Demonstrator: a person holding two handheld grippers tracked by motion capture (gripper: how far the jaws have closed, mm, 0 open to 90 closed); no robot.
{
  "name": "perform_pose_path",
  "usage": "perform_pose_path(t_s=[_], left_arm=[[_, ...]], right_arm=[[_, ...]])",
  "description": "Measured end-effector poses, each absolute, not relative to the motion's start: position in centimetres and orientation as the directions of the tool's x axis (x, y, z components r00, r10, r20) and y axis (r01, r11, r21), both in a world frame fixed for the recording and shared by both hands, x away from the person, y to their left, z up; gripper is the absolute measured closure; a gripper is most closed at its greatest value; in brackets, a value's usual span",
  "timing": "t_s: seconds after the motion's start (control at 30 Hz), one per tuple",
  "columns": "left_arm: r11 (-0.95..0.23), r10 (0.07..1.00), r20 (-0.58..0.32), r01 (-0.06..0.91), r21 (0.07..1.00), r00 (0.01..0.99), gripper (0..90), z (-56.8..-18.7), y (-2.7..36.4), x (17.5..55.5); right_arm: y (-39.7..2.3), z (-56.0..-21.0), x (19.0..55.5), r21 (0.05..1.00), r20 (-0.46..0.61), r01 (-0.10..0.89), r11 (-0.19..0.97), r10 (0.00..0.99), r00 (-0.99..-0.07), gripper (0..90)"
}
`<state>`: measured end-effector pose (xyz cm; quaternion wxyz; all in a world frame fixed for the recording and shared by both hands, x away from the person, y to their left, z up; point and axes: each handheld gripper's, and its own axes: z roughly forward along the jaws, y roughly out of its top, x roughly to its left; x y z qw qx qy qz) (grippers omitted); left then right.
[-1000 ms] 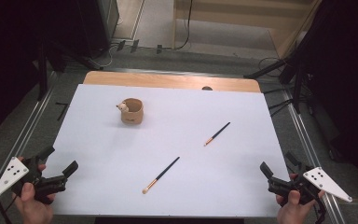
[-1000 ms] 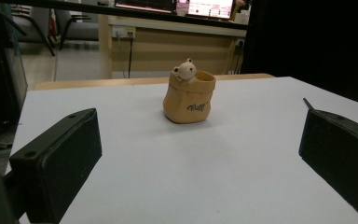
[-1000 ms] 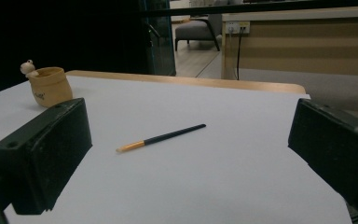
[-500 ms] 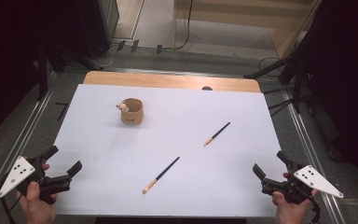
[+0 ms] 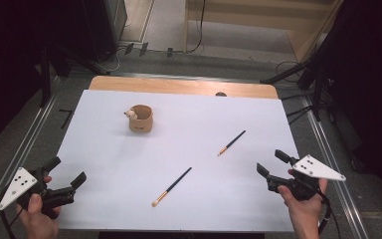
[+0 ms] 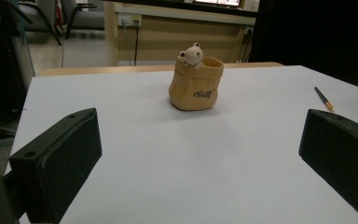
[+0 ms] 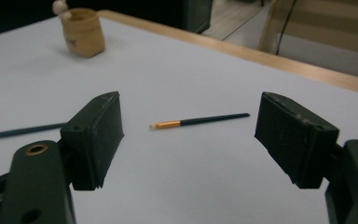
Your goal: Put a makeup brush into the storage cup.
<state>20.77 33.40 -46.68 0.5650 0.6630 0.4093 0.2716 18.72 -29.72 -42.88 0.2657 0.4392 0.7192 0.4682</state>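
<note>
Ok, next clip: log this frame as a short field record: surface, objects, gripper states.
surface: white table sheet over a wooden top
holder: tan pouch-shaped pot with a bear figure, upright, far left
brush 1: black handle, pale tip, lying near centre
brush 2: shorter brush, lying right of centre
left gripper: open, holding nothing
right gripper: open, holding nothing

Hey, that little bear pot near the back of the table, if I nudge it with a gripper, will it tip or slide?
The bear pot looks squat with a broad base, so it would probably slide on the smooth white table rather than tip. It looks like glazed ceramic, likely rigid and chippable. The bear head on its rim seems the most fragile part.
</note>
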Motion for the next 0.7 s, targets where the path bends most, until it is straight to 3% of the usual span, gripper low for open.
perform_pose_path(t_s=[0.37, 0.57, 0.7], left_arm=[[-0.033, 0.848, -0.1, 0.24, 0.97, 0.52, 0.0, -46.7, 33.3, 20.8], [-0.031, 0.85, -0.102, 0.241, 0.97, 0.517, 0.0, -46.7, 33.3, 20.8], [-0.027, 0.852, -0.105, 0.243, 0.97, 0.514, 0.0, -46.7, 33.4, 20.8]], right_arm=[[-27.2, -41.1, 23.2, 0.841, -0.048, 0.377, 0.387, 0.748, -0.662, 37.1], [-26.8, -40.8, 25.2, 0.795, -0.127, 0.346, 0.498, 0.694, -0.708, 40.8], [-27.0, -40.6, 27.0, 0.735, -0.089, 0.384, 0.559, 0.641, -0.763, 44.1]])
